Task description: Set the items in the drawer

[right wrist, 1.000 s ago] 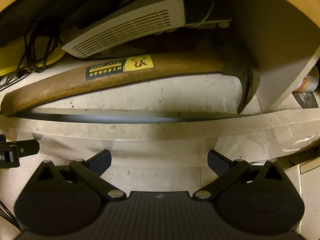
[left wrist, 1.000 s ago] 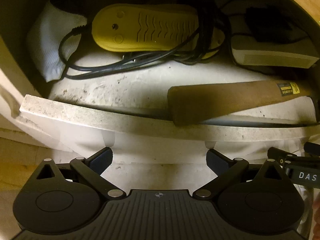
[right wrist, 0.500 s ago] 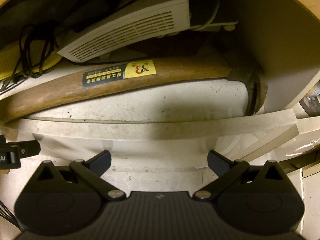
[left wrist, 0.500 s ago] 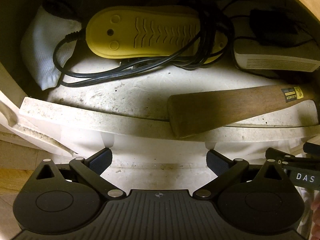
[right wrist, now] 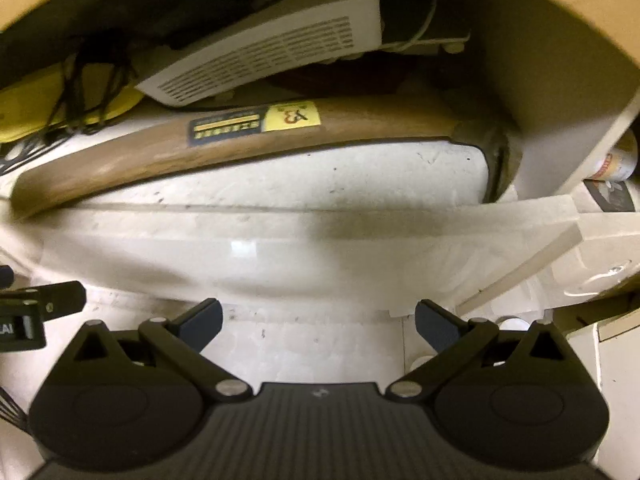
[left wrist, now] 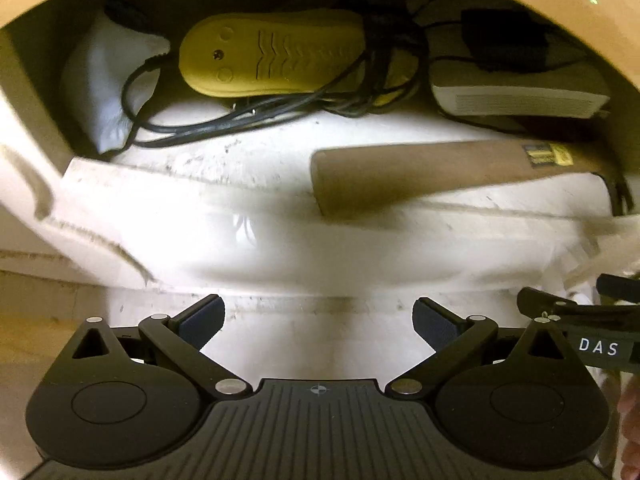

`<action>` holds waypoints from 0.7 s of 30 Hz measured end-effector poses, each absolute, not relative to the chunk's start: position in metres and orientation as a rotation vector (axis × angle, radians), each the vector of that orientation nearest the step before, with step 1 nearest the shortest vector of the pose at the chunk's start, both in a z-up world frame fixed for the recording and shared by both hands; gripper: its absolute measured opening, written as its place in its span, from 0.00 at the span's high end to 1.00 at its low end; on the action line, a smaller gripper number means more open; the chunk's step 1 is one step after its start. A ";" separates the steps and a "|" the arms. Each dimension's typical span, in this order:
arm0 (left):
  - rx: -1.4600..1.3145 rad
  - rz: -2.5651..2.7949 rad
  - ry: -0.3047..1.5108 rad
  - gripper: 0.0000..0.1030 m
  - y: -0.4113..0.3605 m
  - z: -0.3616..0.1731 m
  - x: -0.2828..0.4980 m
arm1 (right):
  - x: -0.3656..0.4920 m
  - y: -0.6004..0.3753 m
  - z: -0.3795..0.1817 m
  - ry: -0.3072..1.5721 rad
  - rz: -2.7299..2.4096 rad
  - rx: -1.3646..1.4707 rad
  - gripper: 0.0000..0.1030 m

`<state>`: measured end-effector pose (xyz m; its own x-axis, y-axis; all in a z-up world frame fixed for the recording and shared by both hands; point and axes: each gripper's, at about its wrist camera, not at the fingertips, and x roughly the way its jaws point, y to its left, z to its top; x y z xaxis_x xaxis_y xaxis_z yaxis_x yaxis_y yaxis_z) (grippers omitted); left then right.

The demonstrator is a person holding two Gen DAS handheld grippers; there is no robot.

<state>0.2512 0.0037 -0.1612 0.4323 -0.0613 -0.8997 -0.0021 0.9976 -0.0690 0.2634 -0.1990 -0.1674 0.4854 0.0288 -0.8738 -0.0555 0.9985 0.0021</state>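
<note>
Both claws spread, empty: left gripper [left wrist: 318, 316], right gripper [right wrist: 319, 318] before drawer [right wrist: 280, 236] front edge. Risk: hammer [right wrist: 160, 152] handle overhanging front edge, jamming closure.

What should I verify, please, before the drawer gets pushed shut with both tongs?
1. Left tongs empty and open: ok.
2. Right tongs empty and open: ok.
3. Hammer lying flat inside the drawer: ok; its handle end sits close to the front wall, so contact there cannot be told.
4. Black cable kept inside, not hanging over the front wall: ok.
5. Yellow shoe dryer and white vented box low enough to pass under the cabinet top: cannot tell.
6. Both tongs in front of the drawer, clear of its inside: ok.
</note>
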 end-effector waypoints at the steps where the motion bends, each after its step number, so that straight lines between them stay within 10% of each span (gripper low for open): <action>1: -0.062 -0.032 1.119 0.00 0.005 -0.158 0.244 | 0.259 -0.196 -0.167 1.059 0.053 -0.030 0.00; 21: 0.000 -0.044 0.944 0.00 -0.008 -0.044 0.109 | 0.139 -0.217 -0.044 0.878 0.085 0.001 0.00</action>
<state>0.1093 -0.0081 -0.0438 0.5856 -0.0377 -0.8097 0.0374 0.9991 -0.0195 0.1395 -0.2171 -0.0435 0.6357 0.0745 -0.7683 -0.0735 0.9967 0.0358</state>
